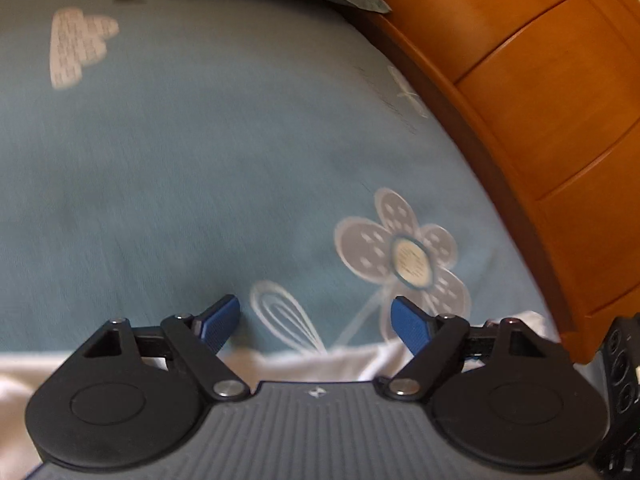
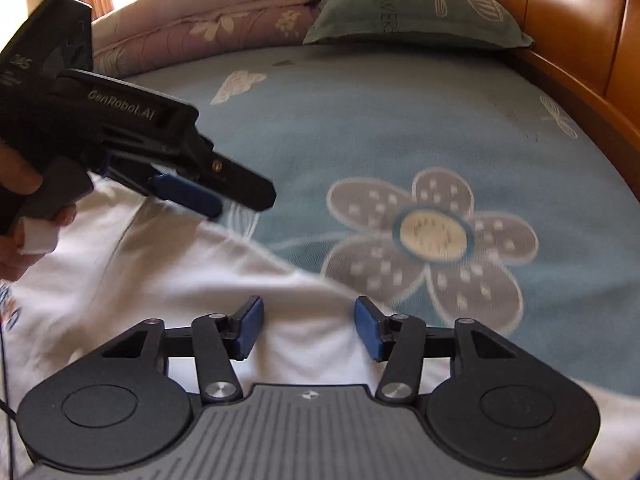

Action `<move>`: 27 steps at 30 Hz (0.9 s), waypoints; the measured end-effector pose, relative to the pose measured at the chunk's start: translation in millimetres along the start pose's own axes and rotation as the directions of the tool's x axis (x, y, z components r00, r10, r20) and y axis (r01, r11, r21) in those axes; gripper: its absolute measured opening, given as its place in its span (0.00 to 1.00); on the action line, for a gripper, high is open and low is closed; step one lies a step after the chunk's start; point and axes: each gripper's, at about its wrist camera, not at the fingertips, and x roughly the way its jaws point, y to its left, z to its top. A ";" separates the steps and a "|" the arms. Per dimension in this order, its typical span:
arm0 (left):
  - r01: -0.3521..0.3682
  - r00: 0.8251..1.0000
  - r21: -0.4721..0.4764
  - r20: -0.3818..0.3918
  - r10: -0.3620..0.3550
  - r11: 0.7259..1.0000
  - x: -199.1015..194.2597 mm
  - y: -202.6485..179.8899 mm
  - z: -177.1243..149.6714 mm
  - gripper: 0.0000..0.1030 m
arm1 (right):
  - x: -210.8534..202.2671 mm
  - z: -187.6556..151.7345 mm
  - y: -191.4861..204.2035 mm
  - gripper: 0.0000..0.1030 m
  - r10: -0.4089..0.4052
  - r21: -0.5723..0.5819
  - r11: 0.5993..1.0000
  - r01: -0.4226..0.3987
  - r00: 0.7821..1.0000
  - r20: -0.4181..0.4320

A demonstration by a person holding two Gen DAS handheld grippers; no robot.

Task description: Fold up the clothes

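Fingers apart, both grippers, empty | white garment [image 2: 168, 280] rumpled on blue flowered bedsheet [image 2: 360, 120]

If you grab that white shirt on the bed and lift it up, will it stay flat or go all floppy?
Probably floppy: the white shirt already lies in soft wrinkles and folds on the blue bedsheet, so it would likely droop from wherever it is pinched. It looks thin, so it is probably light. Pushed, it would likely bunch up rather than slide as one piece.

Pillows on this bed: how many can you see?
1: a grey-green pillow at the far end of the bed, against the wooden headboard. The folded quilt beside it may hide more.
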 end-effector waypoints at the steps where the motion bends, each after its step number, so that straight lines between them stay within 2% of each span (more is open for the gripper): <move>1: -0.009 1.000 0.007 0.005 0.009 1.000 -3.9 -2.1 4.6 0.80 | 4.2 6.0 -2.8 0.58 -0.001 0.007 1.000 0.001 1.000 0.003; 3: 0.007 0.999 0.017 0.034 -0.007 1.000 -19.9 -5.3 8.8 0.80 | 8.9 16.5 -8.3 0.58 -0.004 0.022 1.000 0.004 1.000 0.011; 5: 0.018 0.999 0.018 0.039 -0.018 1.000 -38.3 -7.3 0.5 0.81 | -5.7 17.7 -11.8 0.58 -0.004 0.032 0.999 0.003 1.000 0.025; 8: 0.025 0.999 0.012 0.035 -0.026 1.000 -62.8 -9.6 -17.6 0.81 | -38.5 5.4 -9.8 0.63 0.019 0.037 0.999 -0.020 0.999 0.037; 11: 0.000 1.000 -0.010 0.015 0.000 1.000 -74.9 -7.3 -43.0 0.81 | -64.1 -20.5 -4.4 0.65 0.031 0.050 0.998 -0.031 0.999 0.010; 14: -0.017 0.999 -0.082 -0.034 0.015 0.996 -71.4 2.9 -69.8 0.81 | -66.5 -46.9 -8.0 0.65 -0.020 0.120 0.992 0.025 0.999 -0.045; 18: -0.031 0.999 -0.101 -0.010 0.031 0.994 -64.3 9.7 -80.5 0.82 | -62.2 -60.0 -33.1 0.63 -0.035 0.158 0.987 0.032 0.999 0.022; 21: -0.079 0.996 -0.050 -0.038 0.077 0.996 -62.7 3.5 -71.6 0.82 | -67.3 -57.6 -60.4 0.61 -0.061 0.151 0.987 0.056 0.998 0.028; 24: -0.080 0.996 -0.027 -0.048 0.079 0.996 -63.1 -3.6 -73.2 0.82 | -78.6 -54.6 -87.1 0.62 -0.104 0.159 0.982 0.103 0.995 -0.005; 27: -0.082 0.995 -0.004 -0.058 0.082 0.997 -63.5 -10.7 -74.9 0.82 | -98.4 -56.2 -104.6 0.69 -0.134 0.174 0.976 0.134 0.991 -0.012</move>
